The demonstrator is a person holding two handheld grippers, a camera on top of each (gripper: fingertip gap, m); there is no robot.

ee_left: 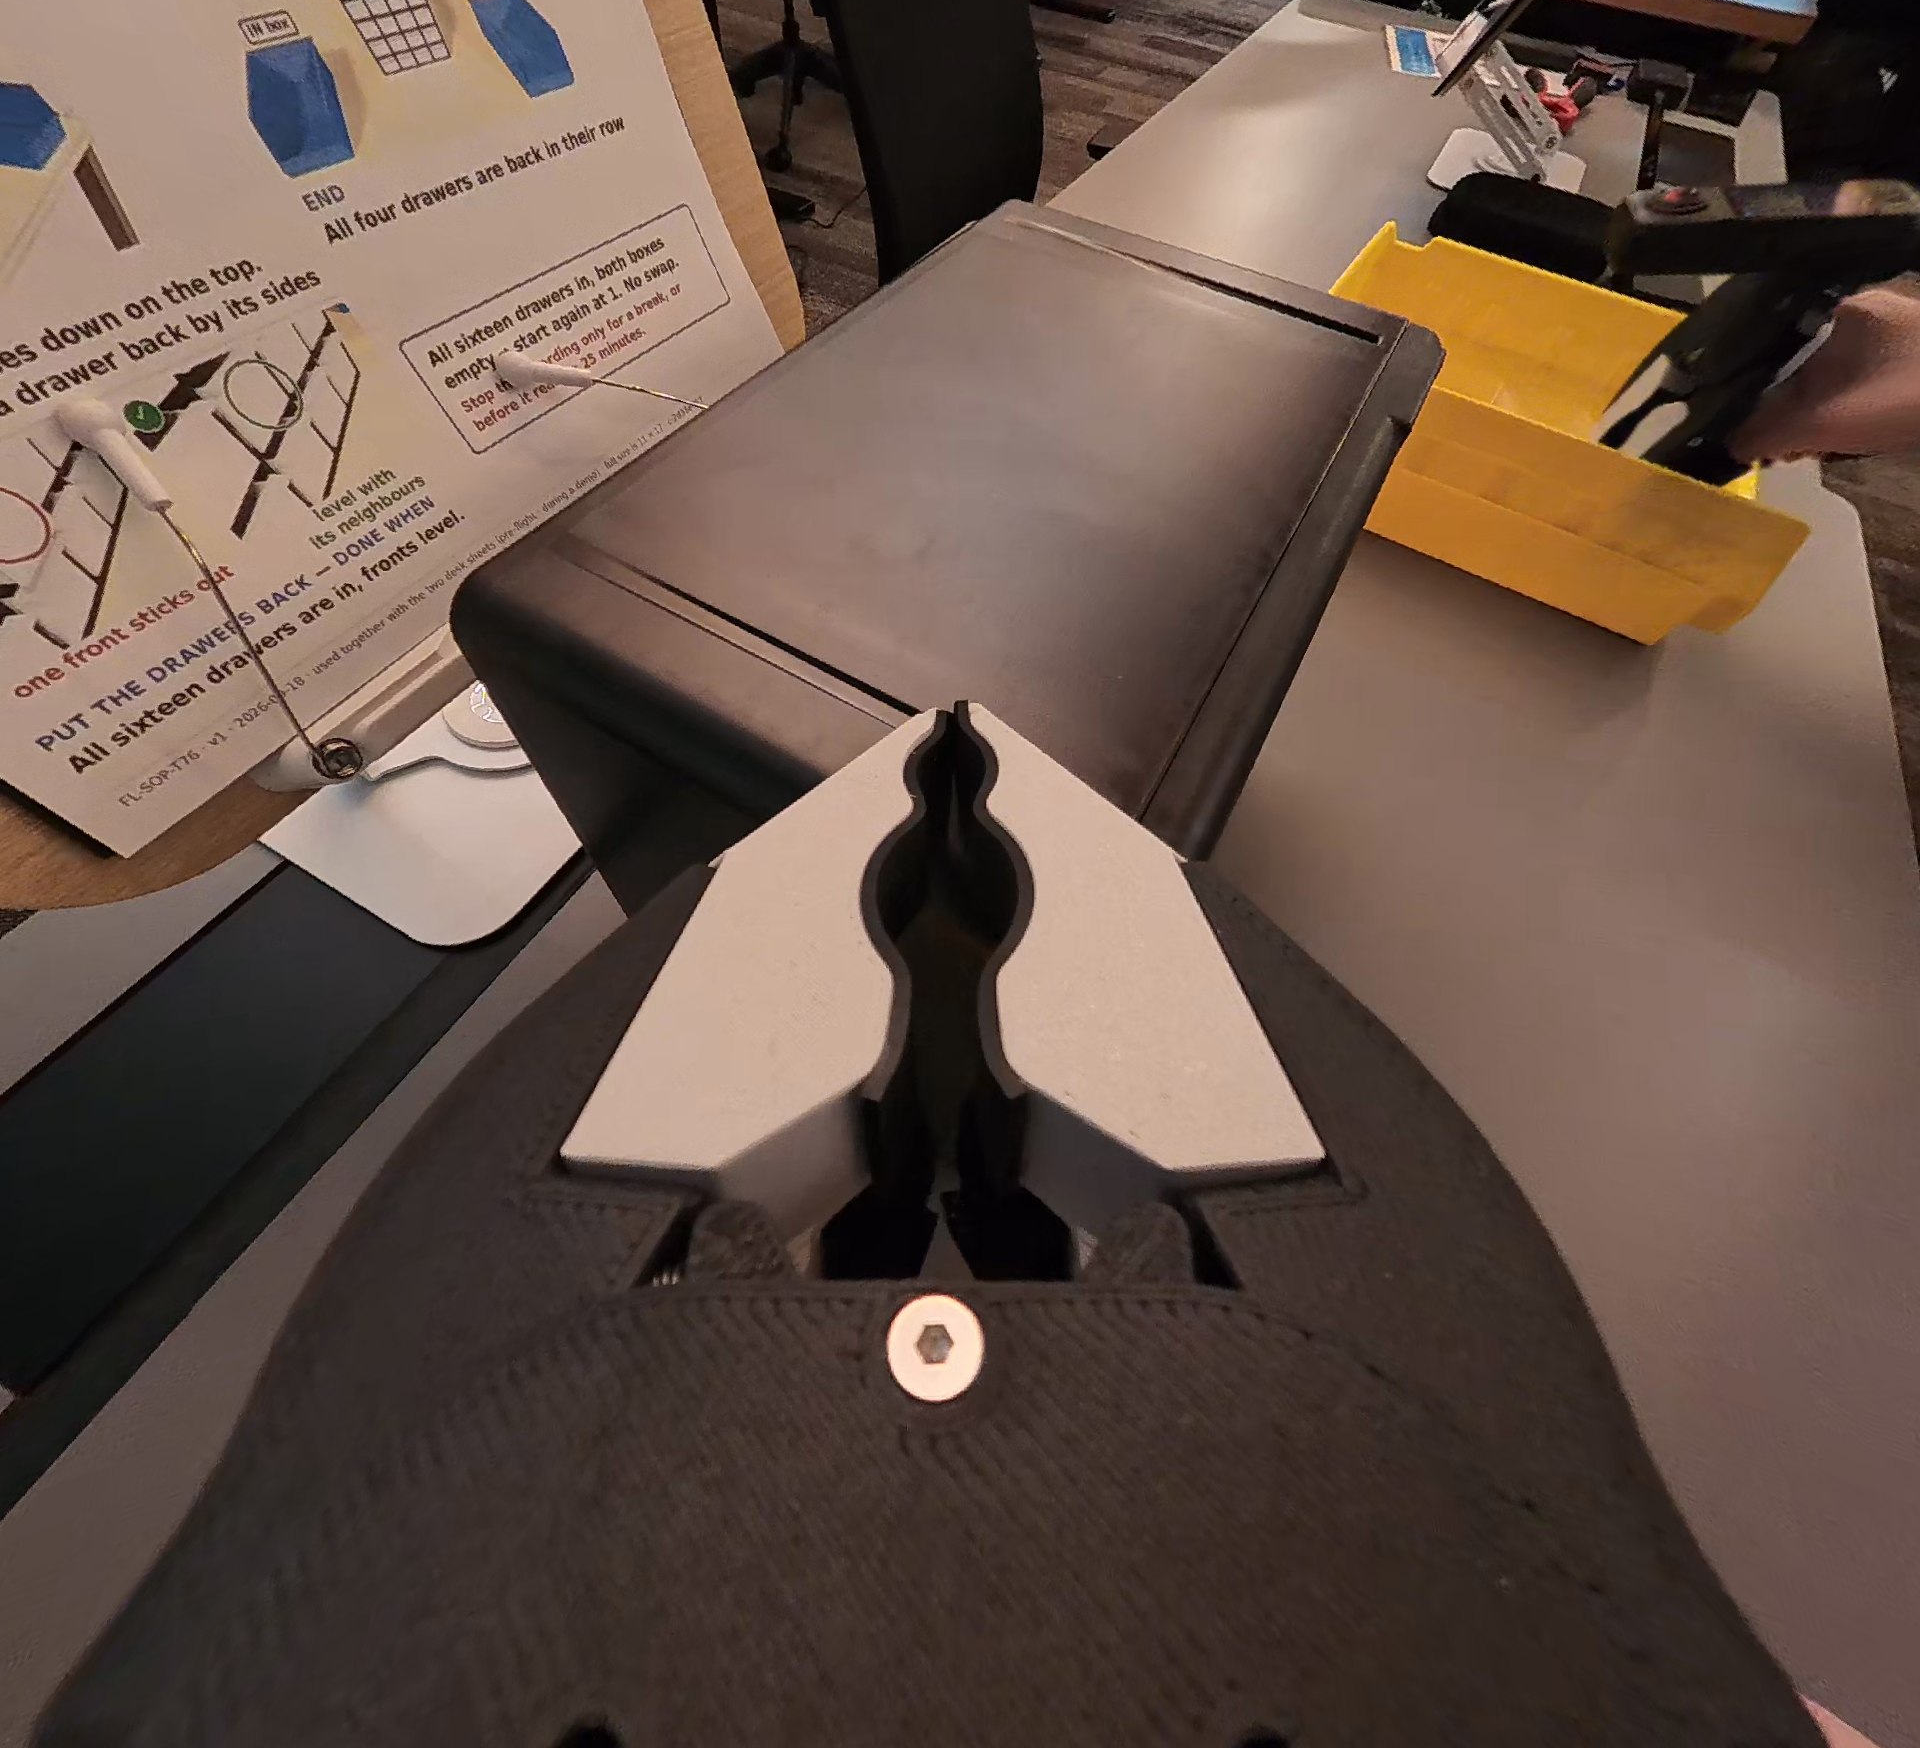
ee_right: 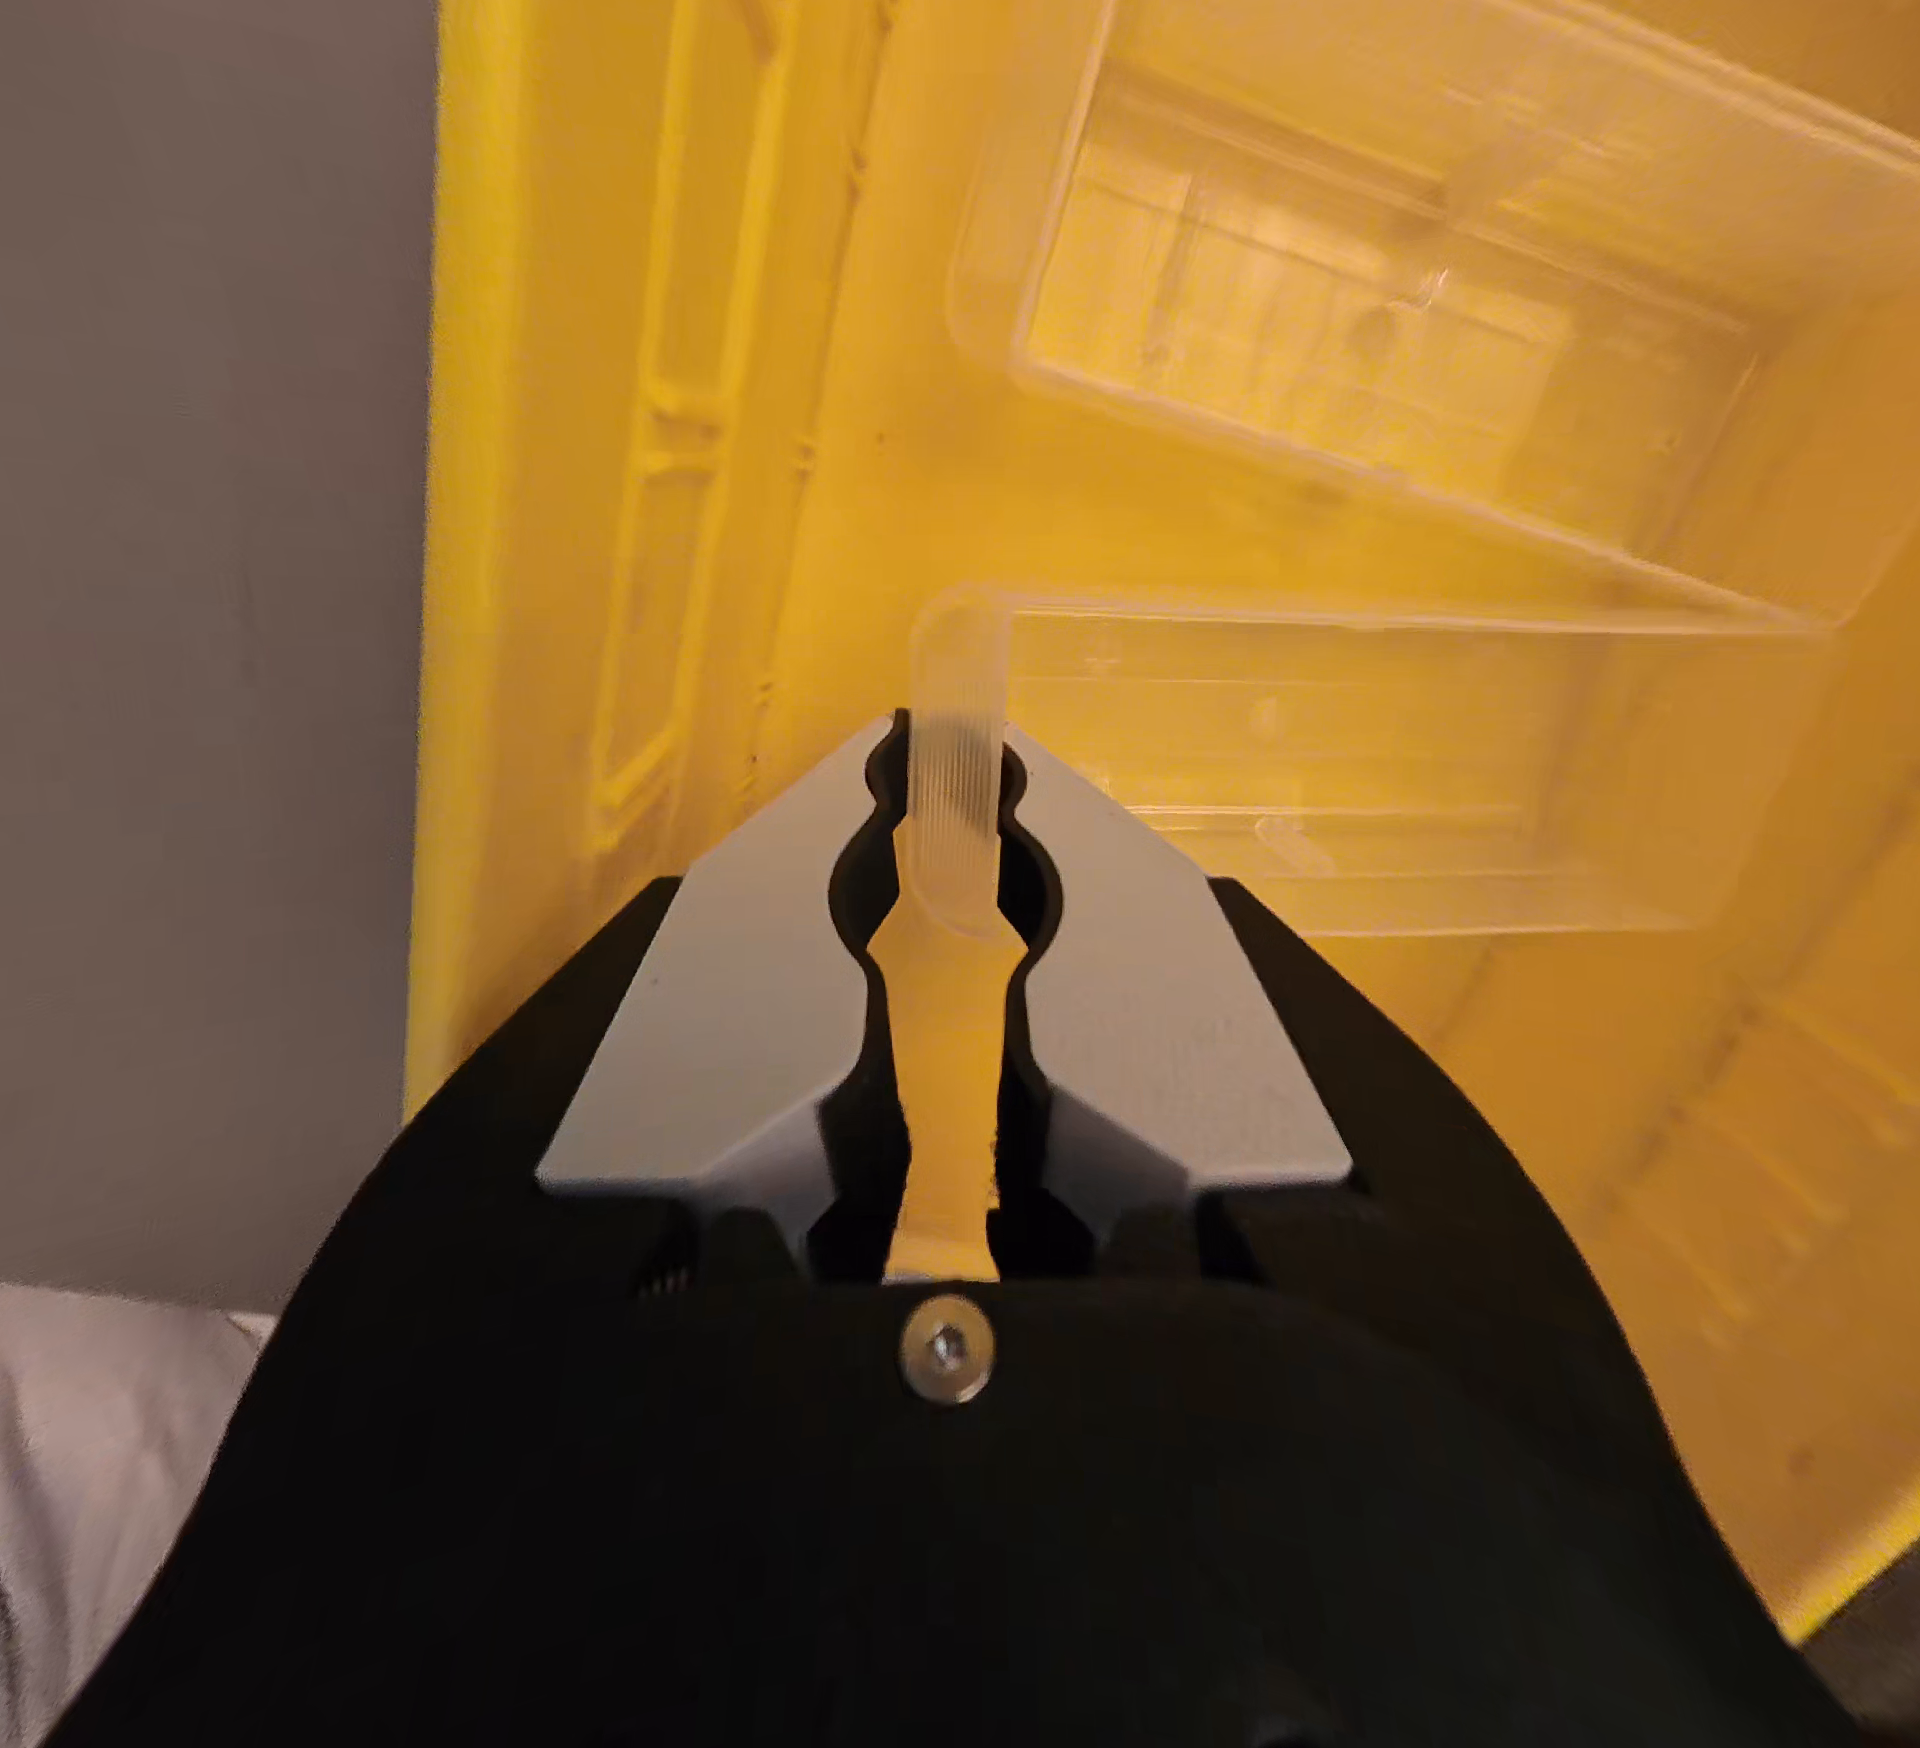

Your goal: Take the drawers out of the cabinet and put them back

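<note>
Left tongs closed with nothing between them, tips touching, held over the near front corner of the black cabinet. Only the cabinet's flat dark top and side show from the left wrist view; its drawer fronts are out of sight. Cabinet stands on the grey worktop.

Yellow bin sits on the worktop just beside the cabinet's right side. Right tongs reach into that bin, gripping the ribbed pull tab of a clear drawer; the tab sits pinched between the grey fingers. Drawer lies inside the bin, open side facing the camera. Whether it rests on the bin floor or is lifted, can't tell. A second clear drawer lies in the same bin, farther in, angled, just beside the held one.

In the left wrist view the right tongs show blurred at the bin's far edge, with a hand around the handle.

Left of the cabinet, a printed instruction sheet stands propped on a wooden board, held by thin wire clips with white tips. Behind: another table, office chairs, a tilted dark panel on a white stand.
</note>
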